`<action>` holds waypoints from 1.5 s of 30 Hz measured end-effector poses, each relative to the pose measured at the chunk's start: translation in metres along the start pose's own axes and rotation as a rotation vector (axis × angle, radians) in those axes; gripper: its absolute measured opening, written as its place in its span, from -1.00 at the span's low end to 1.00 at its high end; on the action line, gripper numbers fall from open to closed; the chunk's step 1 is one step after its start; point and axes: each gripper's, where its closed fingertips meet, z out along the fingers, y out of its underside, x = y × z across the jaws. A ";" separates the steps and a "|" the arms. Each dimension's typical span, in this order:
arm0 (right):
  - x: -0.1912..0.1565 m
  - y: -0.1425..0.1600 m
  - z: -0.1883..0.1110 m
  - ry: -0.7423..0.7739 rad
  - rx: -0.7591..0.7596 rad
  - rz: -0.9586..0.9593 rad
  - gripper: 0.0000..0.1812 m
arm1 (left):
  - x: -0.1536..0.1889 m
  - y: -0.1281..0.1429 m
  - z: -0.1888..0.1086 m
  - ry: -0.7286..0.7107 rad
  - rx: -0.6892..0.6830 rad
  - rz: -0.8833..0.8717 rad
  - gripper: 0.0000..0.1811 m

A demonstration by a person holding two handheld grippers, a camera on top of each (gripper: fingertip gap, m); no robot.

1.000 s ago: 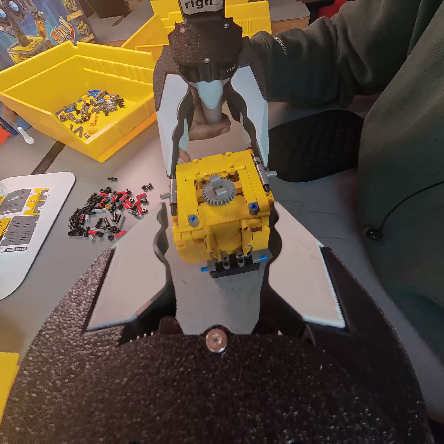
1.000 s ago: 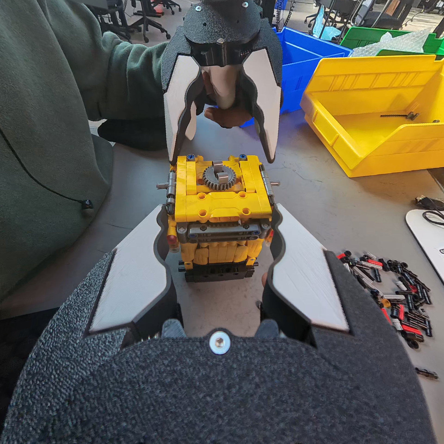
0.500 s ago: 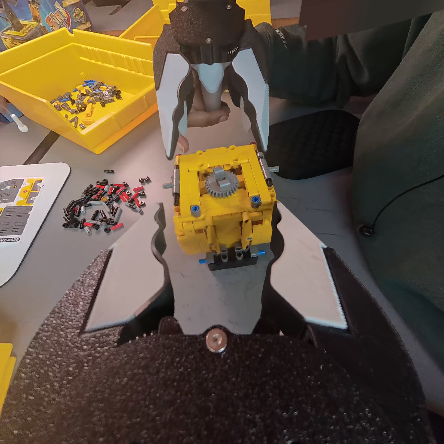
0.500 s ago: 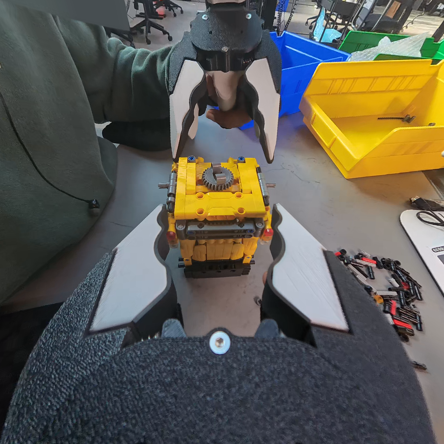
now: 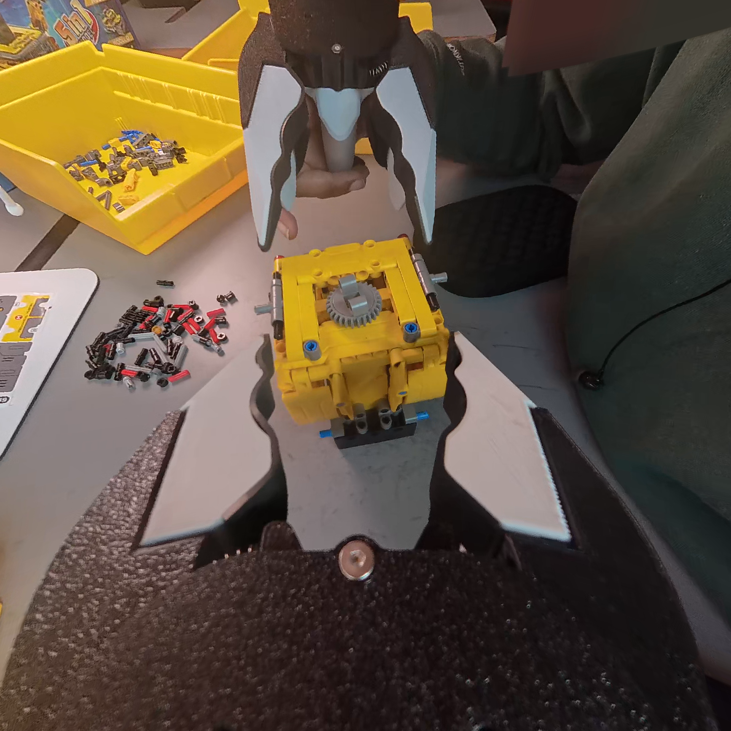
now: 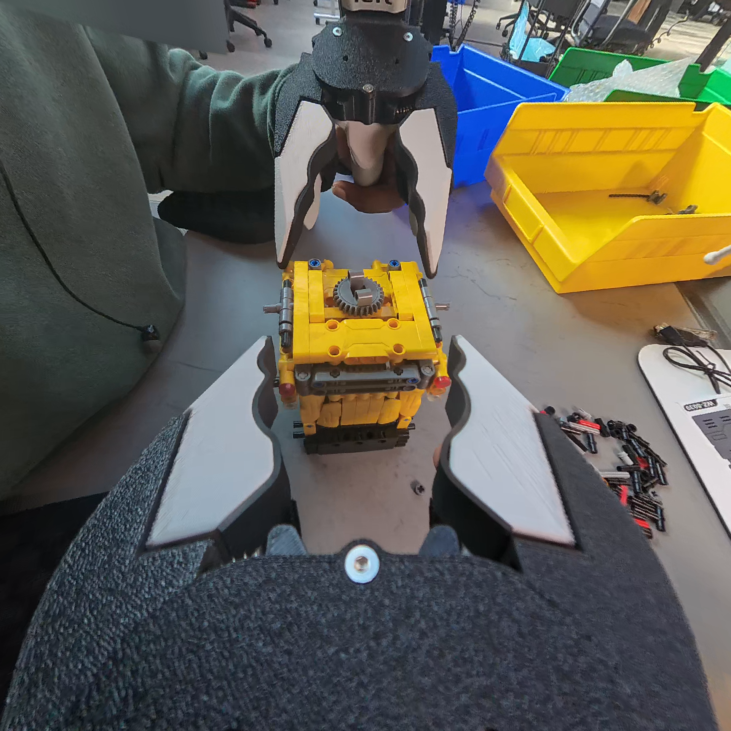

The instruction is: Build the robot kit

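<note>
Now the right gripper has backed off a little: its spread fingers, which flanked the far corners of the yellow brick model, end just beyond them. Nearer, the left gripper stays open, tips beside the model's near corners; contact unclear. Between both tools the model stands on the table, loose pins off to the left gripper's left

- Sheet, left edge of left wrist view: cut off by frame.
- Green bin, upper right of right wrist view: partly out of frame.
- Loose pins, left centre: too small to sort by type.
- Model underside: hidden.
</note>
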 end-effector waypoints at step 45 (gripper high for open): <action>-0.008 0.005 0.008 -0.089 0.060 0.071 -0.17 | 0.000 0.008 -0.013 0.015 -0.034 -0.003 0.07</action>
